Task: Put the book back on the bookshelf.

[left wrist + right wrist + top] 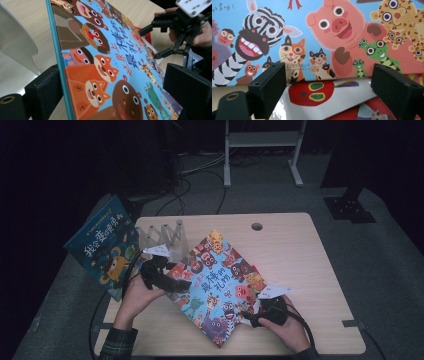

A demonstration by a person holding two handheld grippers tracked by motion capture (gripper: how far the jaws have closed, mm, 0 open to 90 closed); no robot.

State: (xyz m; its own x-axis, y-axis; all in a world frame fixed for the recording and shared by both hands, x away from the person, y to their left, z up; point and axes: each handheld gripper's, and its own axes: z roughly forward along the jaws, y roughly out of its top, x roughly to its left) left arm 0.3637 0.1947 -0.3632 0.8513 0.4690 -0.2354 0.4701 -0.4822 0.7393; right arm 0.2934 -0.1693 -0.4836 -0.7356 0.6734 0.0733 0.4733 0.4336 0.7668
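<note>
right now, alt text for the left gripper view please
A colourful animal picture book stands on edge between the left gripper's black jaws, its teal spine nearest the camera. Beyond it, the right gripper, held in a hand, opens at the book's far edge above the wooden table.

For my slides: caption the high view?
Two hand-held grippers, left gripper and right gripper, hold opposite edges of an animal picture book over a table.
</note>
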